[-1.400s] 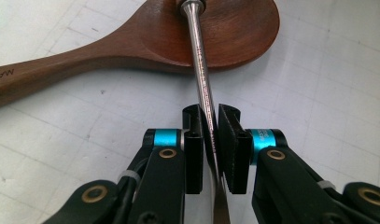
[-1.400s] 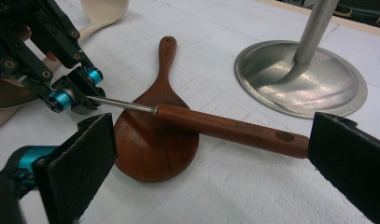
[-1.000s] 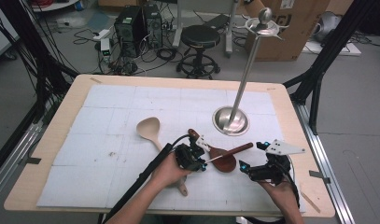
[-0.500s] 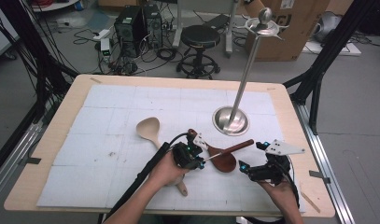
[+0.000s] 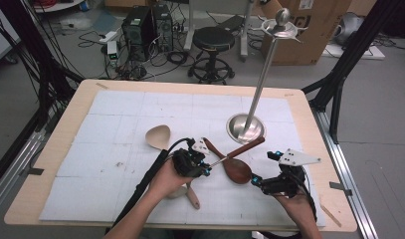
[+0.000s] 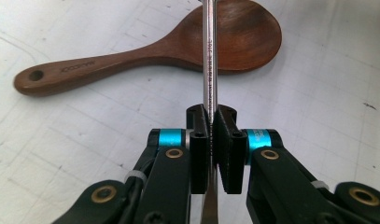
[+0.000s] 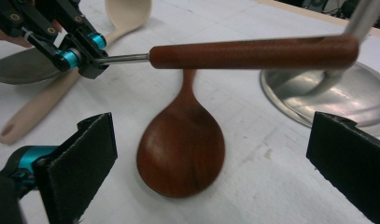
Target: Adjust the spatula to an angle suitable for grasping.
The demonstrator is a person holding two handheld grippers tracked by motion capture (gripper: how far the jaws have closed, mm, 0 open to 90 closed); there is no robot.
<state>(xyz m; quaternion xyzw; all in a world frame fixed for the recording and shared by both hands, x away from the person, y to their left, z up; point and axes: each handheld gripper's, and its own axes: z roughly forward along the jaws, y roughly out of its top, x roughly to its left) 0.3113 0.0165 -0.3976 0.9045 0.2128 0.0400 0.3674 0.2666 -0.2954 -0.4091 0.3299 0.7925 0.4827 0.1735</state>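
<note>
The left claw [image 5: 206, 160], clamped on the ladle's steel shaft [image 6: 209, 56], has lifted it above the dark spoon [image 5: 236, 169], ready for hanging; the right claw [image 5: 267, 177] gapes.

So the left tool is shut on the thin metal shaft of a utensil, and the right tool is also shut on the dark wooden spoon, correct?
Not quite. The right tool is open, its jaws standing wide apart over the dark wooden spoon without touching it, as the right gripper view shows. The left tool is indeed shut on the thin metal shaft.
</note>
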